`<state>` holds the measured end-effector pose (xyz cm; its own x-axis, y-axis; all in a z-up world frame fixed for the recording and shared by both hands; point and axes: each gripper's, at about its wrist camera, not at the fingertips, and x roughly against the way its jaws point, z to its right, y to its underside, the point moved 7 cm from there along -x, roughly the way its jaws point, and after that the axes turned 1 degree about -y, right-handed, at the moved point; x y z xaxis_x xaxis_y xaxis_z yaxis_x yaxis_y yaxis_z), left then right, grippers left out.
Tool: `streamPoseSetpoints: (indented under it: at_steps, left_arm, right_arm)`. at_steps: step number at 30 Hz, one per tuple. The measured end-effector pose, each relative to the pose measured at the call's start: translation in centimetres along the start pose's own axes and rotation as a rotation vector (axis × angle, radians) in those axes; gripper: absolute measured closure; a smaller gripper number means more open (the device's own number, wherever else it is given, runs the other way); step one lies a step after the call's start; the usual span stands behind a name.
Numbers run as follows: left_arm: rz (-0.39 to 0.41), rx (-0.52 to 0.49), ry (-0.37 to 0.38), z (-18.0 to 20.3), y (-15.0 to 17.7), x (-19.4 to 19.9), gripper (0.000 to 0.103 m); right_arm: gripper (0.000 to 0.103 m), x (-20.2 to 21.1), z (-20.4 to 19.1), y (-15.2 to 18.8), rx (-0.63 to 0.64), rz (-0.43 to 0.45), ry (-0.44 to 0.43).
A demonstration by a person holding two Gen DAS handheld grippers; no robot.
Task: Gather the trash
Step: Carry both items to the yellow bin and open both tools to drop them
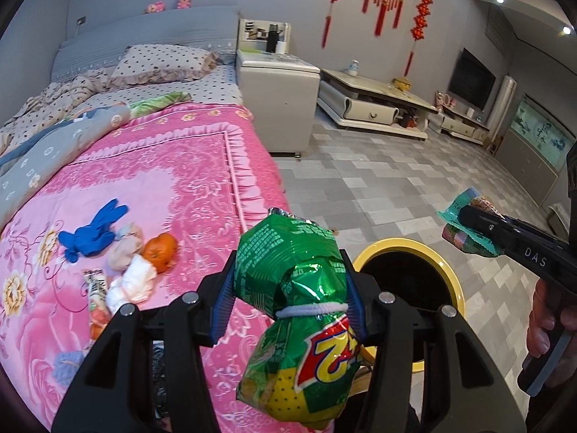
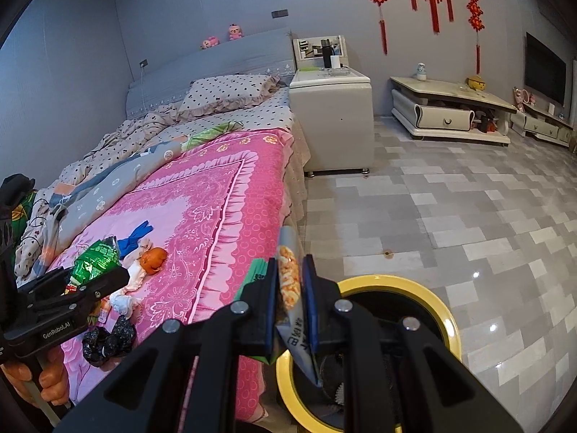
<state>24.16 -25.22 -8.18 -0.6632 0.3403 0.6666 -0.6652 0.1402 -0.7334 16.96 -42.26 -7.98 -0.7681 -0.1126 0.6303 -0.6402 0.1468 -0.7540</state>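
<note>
Clamped both: left gripper [image 1: 288,288] on green snack bag [image 1: 292,321], right gripper [image 2: 290,292] on flat wrapper [image 2: 290,278], beside yellow-rimmed bin [image 2: 425,296]. Risk: early release, bulky bag probably catching rim, dropping onto floor.

Right tongs [image 2: 291,288] clamp snack packet [image 2: 289,278] above yellow-rimmed bin [image 2: 438,310], beside bed [image 2: 202,195].
</note>
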Motion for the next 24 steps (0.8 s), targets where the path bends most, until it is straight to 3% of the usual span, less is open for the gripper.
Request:
streamPoseSetpoints:
  at_steps: [12, 24]
  left_arm:
    - [-0.059, -0.079, 0.084, 7.0, 0.5, -4.7, 0.054]
    - [-0.152, -0.101, 0.149, 11.2, 2.8, -10.3, 0.053]
  right_arm:
    - [0.090, -0.6, 5.4, 1.4, -0.072, -0.023, 0.045]
    - [0.090, -2.4, 10.3, 3.1, -0.158, -0.063, 0.089]
